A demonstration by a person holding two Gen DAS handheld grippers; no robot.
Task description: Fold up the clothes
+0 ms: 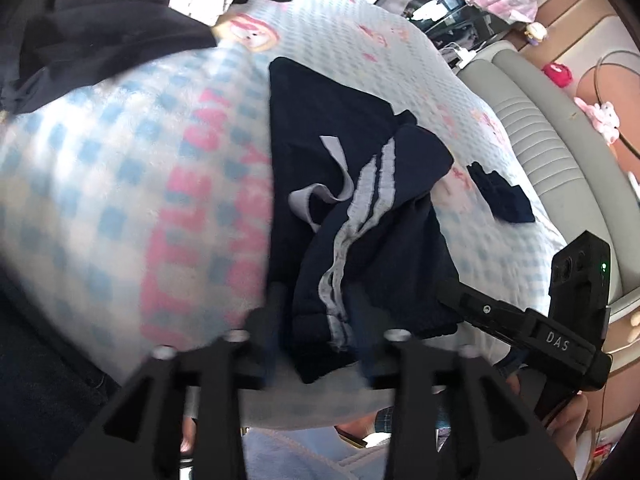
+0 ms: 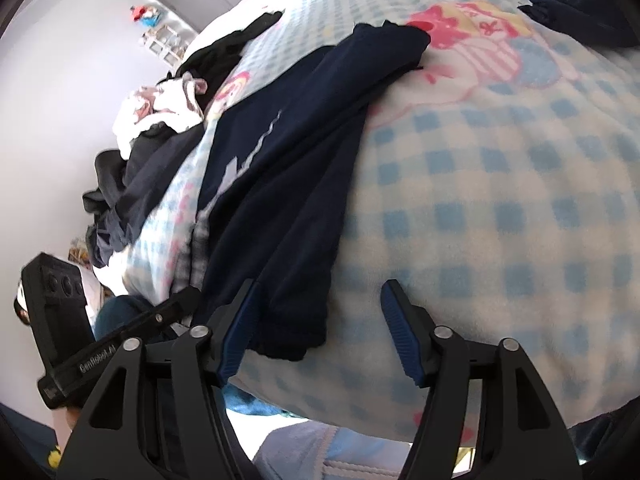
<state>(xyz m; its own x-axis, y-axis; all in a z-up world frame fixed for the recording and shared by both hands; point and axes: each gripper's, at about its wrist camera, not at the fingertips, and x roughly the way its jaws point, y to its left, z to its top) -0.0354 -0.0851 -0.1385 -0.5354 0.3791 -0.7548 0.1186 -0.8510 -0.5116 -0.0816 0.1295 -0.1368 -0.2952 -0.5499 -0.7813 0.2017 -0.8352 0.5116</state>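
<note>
Running lengthwise away from your left gripper (image 1: 316, 312), the navy striped garment (image 1: 352, 200) lies on the checked blanket (image 1: 120, 184) (partly doubled over), its near hem between the parted fingers. Your right gripper (image 2: 316, 320) gapes wide, level, over that hem's corner.

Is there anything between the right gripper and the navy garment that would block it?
Nothing visible blocks it. The right gripper is open, and the near edge of the navy garment lies on the blanket between its fingers, touching the left finger. Only bare blanket lies toward the other finger.
</note>
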